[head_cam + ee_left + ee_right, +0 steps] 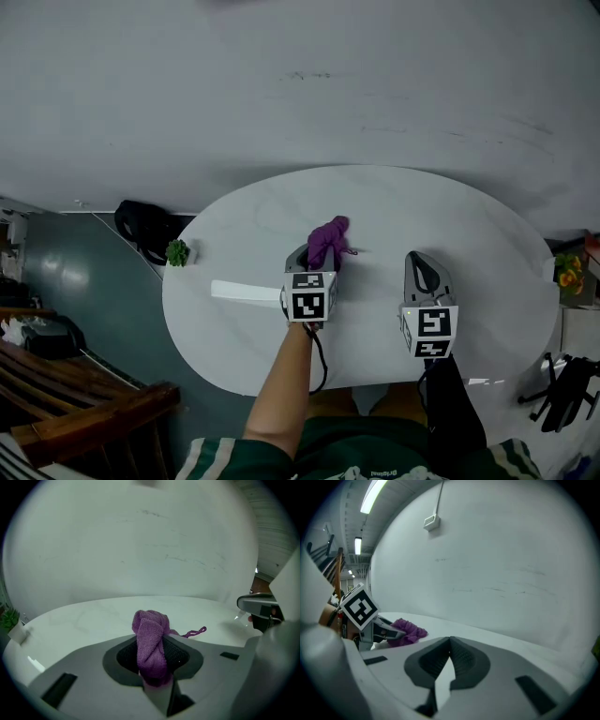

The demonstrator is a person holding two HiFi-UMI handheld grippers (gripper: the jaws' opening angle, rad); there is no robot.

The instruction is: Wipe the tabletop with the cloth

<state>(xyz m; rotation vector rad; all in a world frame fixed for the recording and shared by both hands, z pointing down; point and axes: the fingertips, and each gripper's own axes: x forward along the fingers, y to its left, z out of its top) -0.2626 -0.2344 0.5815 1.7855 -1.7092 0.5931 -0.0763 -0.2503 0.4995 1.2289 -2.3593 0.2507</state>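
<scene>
Left gripper view shows the left claw pinching a purple cloth. The cloth stands bunched between the pads, its top bulging past the tips, and a loose thread trails over the white oval counter. In the head view the cloth sits near the counter's middle, at this claw's tip; whether it presses on the surface I cannot tell. In the right gripper view the right claw has its tips pressed together with nothing between them, beside the left claw and apart from the cloth. A small potted plant stands at the counter's left edge.
</scene>
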